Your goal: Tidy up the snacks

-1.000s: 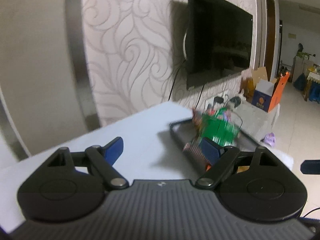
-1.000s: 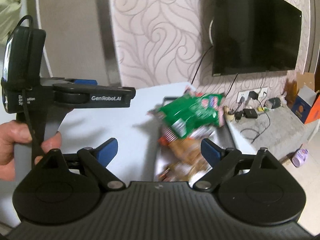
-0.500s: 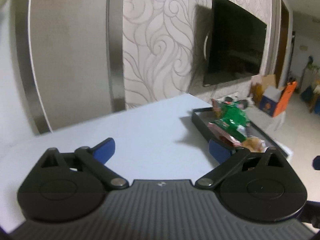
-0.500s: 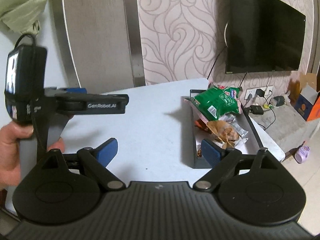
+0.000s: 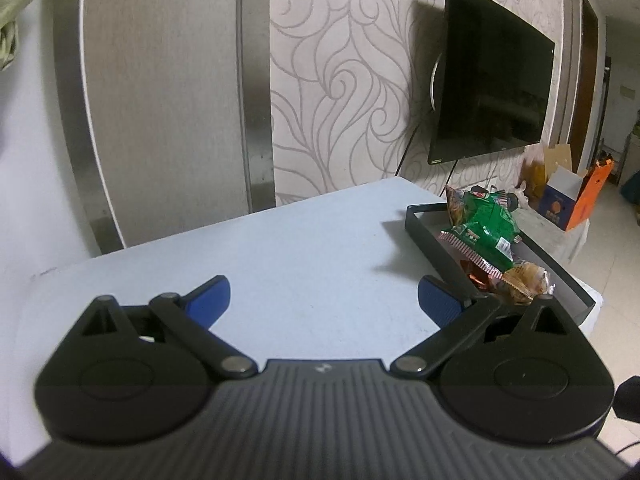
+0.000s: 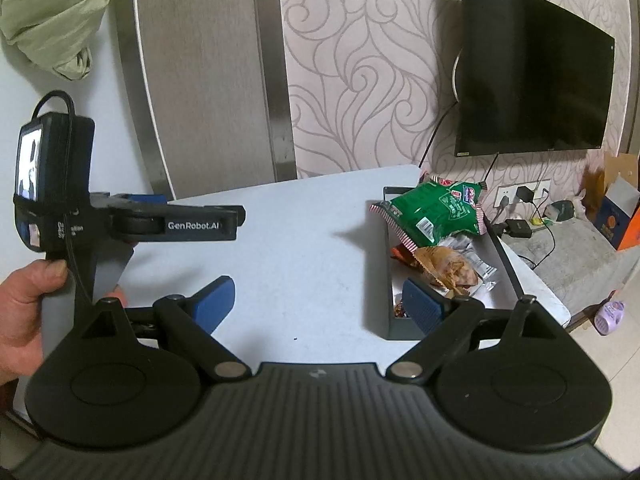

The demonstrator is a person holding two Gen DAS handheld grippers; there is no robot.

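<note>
A black tray (image 6: 387, 264) stands at the right end of the white table (image 6: 304, 236). A green snack bag (image 6: 434, 212) lies on top of the pile in it, with a brownish packet (image 6: 448, 268) and other wrappers below. The same tray (image 5: 436, 248) and green bag (image 5: 486, 228) show at the right in the left wrist view. My left gripper (image 5: 322, 300) is open and empty over the table. It also shows from the side in the right wrist view (image 6: 180, 224). My right gripper (image 6: 318, 300) is open and empty, its right finger over the tray's near end.
A black TV (image 6: 532, 76) hangs on the patterned wall behind the table. Cables and a power strip (image 6: 518, 228) lie on a low bench to the right, with cardboard boxes (image 5: 568, 196) beyond. A green cloth bundle (image 6: 52, 16) hangs at upper left.
Both grippers have pulled back from the tray, so it looks smaller and farther away. The green bag now lies still on the pile. Both jaws stay open.
</note>
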